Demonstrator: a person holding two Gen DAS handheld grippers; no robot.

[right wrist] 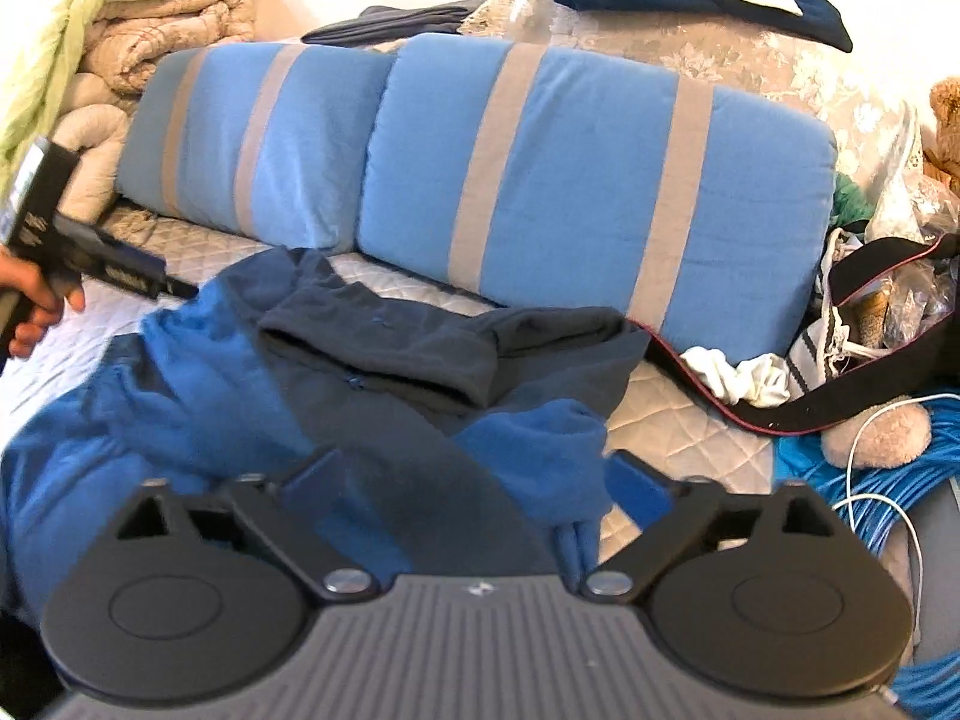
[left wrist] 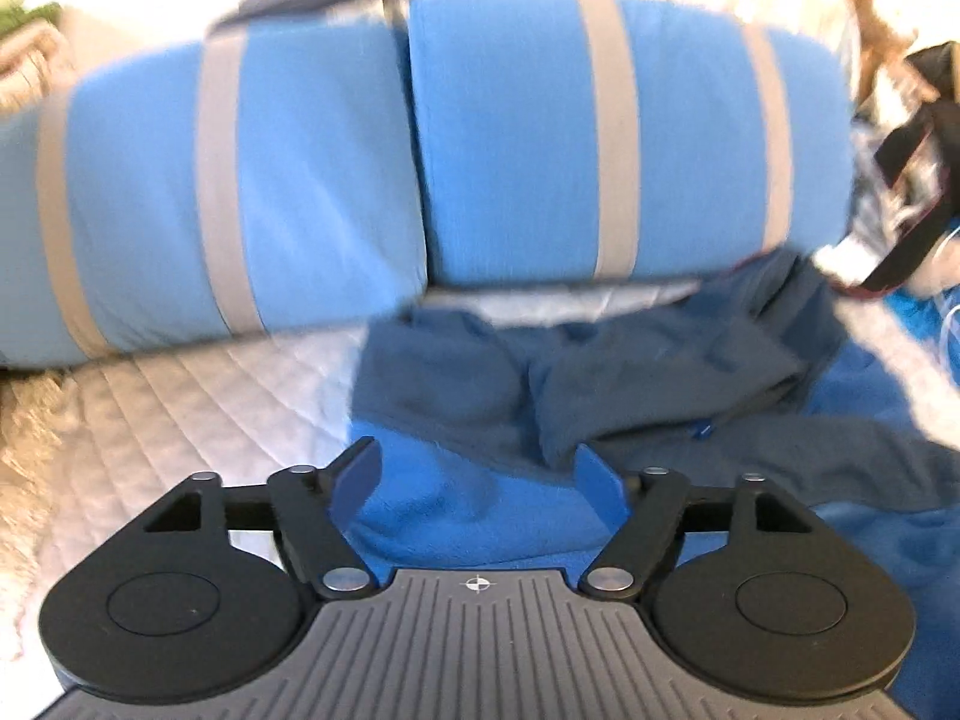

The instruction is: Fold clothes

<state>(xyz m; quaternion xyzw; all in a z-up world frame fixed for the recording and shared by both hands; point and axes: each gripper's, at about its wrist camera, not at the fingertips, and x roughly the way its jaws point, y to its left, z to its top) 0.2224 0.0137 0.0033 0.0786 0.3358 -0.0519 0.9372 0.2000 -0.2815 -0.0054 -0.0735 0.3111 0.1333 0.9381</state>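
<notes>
In the left wrist view the left gripper (left wrist: pixel 477 471) is spread wide and holds nothing, with the blue jacket (left wrist: pixel 600 378) lying just in front and under its fingers. In the right wrist view the right gripper (right wrist: pixel 474 480) is also wide apart above the jacket, and two striped pillows (right wrist: pixel 576 180) stand behind it

A quilted pale bed cover (right wrist: pixel 678 438) is carrying everything. A two-tone blue fleece jacket (right wrist: pixel 336 372) is lying crumpled at its centre. Two blue striped pillows (right wrist: pixel 570 180) are leaning at twelve o'clock, and a black strap (right wrist: pixel 798 402) is trailing at three o'clock.
</notes>
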